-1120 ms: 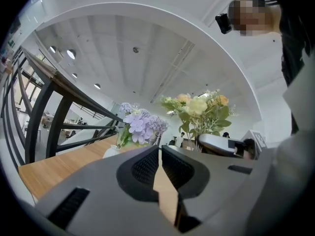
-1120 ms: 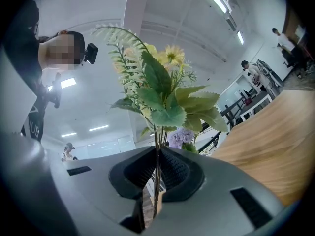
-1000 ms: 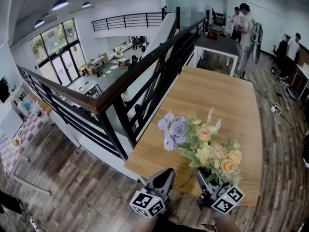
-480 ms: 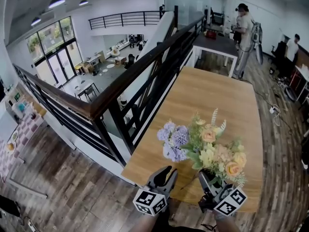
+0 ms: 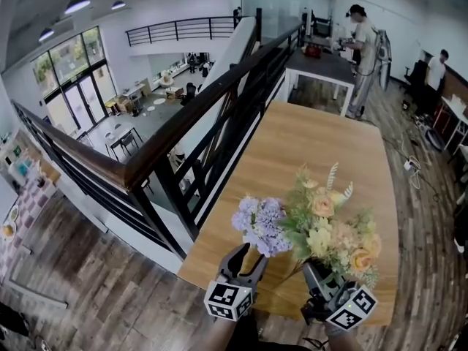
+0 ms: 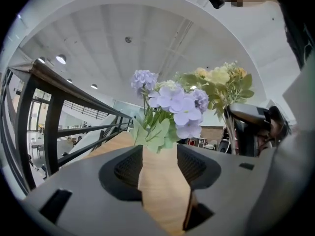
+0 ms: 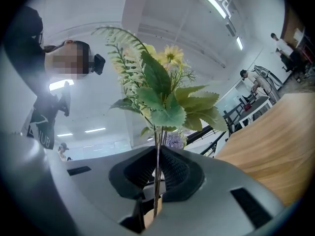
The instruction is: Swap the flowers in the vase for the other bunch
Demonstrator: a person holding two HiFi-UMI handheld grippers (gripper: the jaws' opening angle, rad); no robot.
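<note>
Two flower bunches (image 5: 261, 224) (image 5: 335, 231), two grippers (image 5: 248, 259) (image 5: 316, 270), one table (image 5: 322, 137).

Grey L tool (image 5: 250, 257), R tool (image 5: 318, 273), b/w marker cubes (image 5: 228, 301)

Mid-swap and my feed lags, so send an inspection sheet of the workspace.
Surface: wooden table.
Job's things: purple flowers upright near the front edge; yellow bunch beside them; vase not visible.
Clutter: nothing seen.
Grippers: left gripper open, jaws just been opening, nothing between them; right gripper shut on the yellow bunch's stems.
Cables: cables on the floor right of the table.
Surroundings: railing on the left; people at a far table.
</note>
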